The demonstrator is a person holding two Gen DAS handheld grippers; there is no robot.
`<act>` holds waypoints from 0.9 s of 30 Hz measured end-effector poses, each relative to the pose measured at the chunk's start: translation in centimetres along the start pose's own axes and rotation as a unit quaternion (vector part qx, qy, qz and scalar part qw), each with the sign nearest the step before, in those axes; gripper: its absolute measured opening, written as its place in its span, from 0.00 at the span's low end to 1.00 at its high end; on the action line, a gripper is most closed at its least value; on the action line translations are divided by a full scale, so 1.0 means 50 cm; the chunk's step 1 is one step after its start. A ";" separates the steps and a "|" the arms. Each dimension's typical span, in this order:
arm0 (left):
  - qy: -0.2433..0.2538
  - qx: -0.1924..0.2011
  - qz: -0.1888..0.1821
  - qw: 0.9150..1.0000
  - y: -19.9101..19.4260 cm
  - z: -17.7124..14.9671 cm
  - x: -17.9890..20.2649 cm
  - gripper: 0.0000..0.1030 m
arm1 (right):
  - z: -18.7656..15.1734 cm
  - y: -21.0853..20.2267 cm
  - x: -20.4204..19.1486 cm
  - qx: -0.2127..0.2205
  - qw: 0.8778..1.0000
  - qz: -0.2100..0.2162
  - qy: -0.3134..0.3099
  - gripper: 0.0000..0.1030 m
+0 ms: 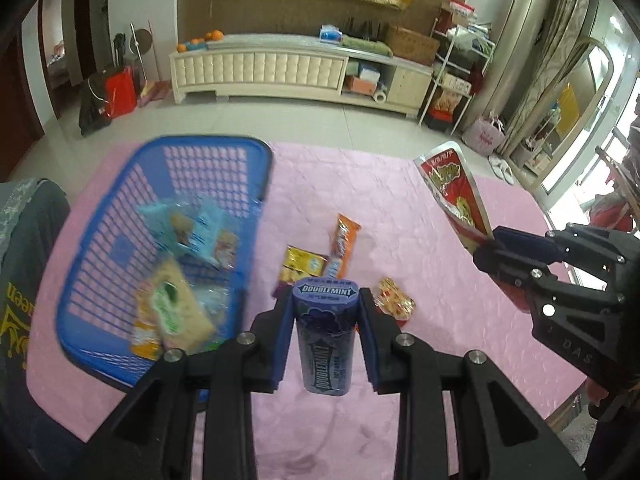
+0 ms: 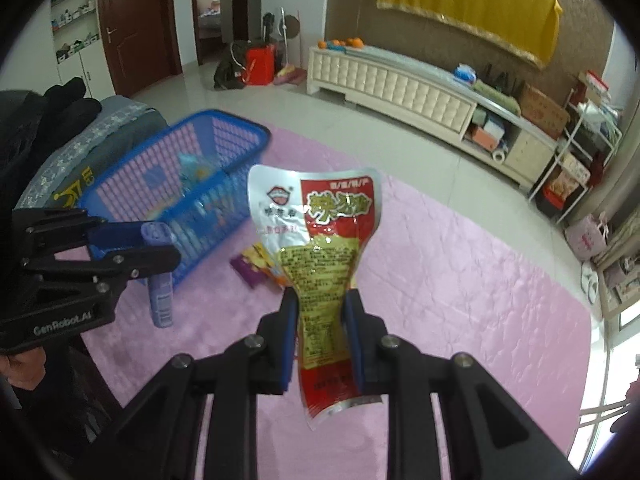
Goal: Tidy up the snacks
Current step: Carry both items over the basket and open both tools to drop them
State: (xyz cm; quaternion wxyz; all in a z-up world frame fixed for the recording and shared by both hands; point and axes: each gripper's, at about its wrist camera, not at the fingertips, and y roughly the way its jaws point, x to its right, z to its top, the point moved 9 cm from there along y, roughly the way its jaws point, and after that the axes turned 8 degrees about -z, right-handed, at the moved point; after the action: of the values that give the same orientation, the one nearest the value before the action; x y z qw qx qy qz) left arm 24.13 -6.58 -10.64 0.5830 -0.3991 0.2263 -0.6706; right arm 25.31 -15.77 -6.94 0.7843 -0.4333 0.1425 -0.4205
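Clearly both hands are loaded at once. The left gripper (image 1: 322, 300) is clamped on a purple Doublemint bottle (image 1: 325, 340), held upright above the pink cloth (image 1: 400, 200); "DOUBLEMINT" reads on its cap and again down its side. The right gripper (image 2: 322, 316) pinches a red-and-silver snack pouch (image 2: 316, 240) near its lower end, so the top flares free. Its yellow characters and a lips logo show, but I cannot read them; "GenRobot.AI" is printed on the left gripper's body in the right wrist view.

The blue basket (image 1: 256, 152) sits at the far left with several packets already inside. 3 or so snacks still lie on the cloth: an orange bar (image 1: 344, 236), a yellow-and-purple packet (image 1: 300, 266) and a small gold-and-red wrapper (image 1: 394, 300).

To do this step well, I would carry each item fully over the basket rim before letting go, lower the bottle so it does not tip others, and keep the 2 grippers from crossing.
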 end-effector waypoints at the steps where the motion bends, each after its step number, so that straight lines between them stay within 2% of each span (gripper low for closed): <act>1: 0.000 0.004 0.000 1.000 -0.012 0.005 -0.011 0.27 | 0.010 -0.004 -0.009 0.004 1.000 0.001 -0.001 0.26; 16: 0.003 0.036 0.021 0.999 -0.114 0.051 -0.168 0.27 | 0.112 -0.030 -0.143 0.034 0.999 0.026 -0.008 0.26; 27: -0.009 0.032 0.023 0.999 -0.115 0.055 -0.259 0.27 | 0.154 0.016 -0.227 0.020 0.999 0.050 -0.002 0.26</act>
State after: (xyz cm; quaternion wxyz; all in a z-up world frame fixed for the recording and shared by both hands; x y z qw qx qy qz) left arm 22.91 7.57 -8.15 0.6128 -0.3807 0.2090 -0.6602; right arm 23.38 -2.35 -4.71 0.8135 -0.4105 0.1537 -0.3822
